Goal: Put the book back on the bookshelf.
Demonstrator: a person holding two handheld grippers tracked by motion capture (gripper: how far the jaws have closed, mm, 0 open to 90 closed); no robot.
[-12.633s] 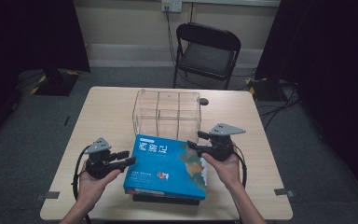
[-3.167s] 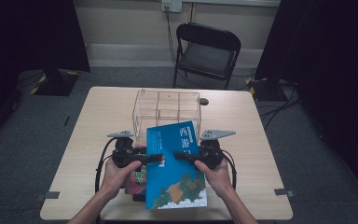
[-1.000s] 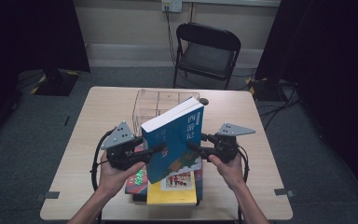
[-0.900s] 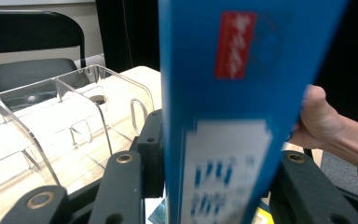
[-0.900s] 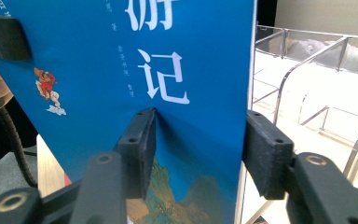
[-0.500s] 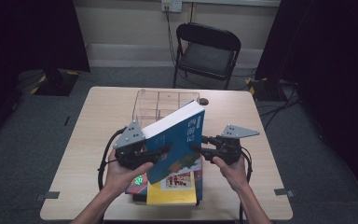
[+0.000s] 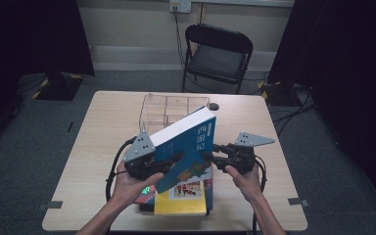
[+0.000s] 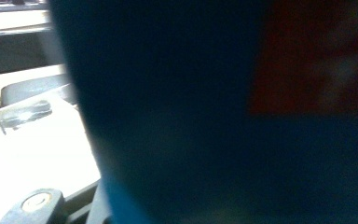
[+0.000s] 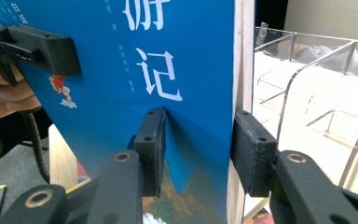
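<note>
Tilting the blue book (image 7: 188,147) upright at frame centre, left gripper (image 7: 169,164) and right gripper (image 9: 198,154) pinching opposite edges, readying it for the clear organizer (image 7: 174,110) above; right jaws just closing.

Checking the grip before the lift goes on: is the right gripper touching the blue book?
Touching. The right gripper view shows the right gripper with both black pads pressed against the blue book, one on the cover, one on the page edge.
</note>
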